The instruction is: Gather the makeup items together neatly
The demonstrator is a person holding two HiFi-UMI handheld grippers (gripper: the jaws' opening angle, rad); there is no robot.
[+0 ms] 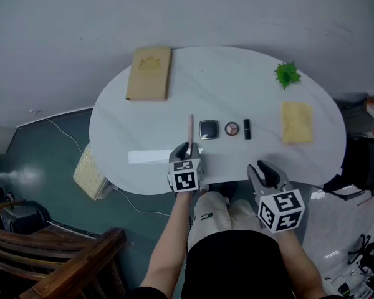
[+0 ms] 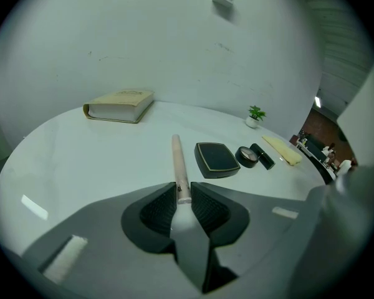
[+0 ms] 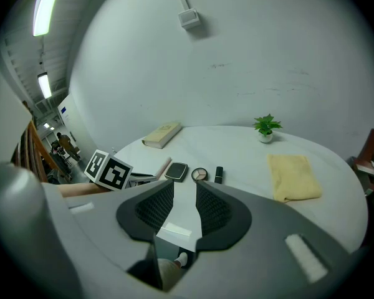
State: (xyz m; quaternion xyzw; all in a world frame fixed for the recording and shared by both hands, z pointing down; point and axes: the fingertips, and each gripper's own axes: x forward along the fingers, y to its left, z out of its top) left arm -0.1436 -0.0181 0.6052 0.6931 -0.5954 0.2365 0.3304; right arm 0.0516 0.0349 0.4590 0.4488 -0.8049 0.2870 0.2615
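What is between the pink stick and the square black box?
Nothing visible. Only bare white table lies between the pink stick, gripped at its near end by the left gripper, and the square black compact.

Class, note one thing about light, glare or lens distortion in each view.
Head view: a pale streak, likely glare, lies on the white table beside the left claw. Left gripper view: fisheye bends the table edge, corners go black, yet the pink stick in the claw looks sharp. Right gripper view: a ceiling lamp blows out at top left and the wall bulges.
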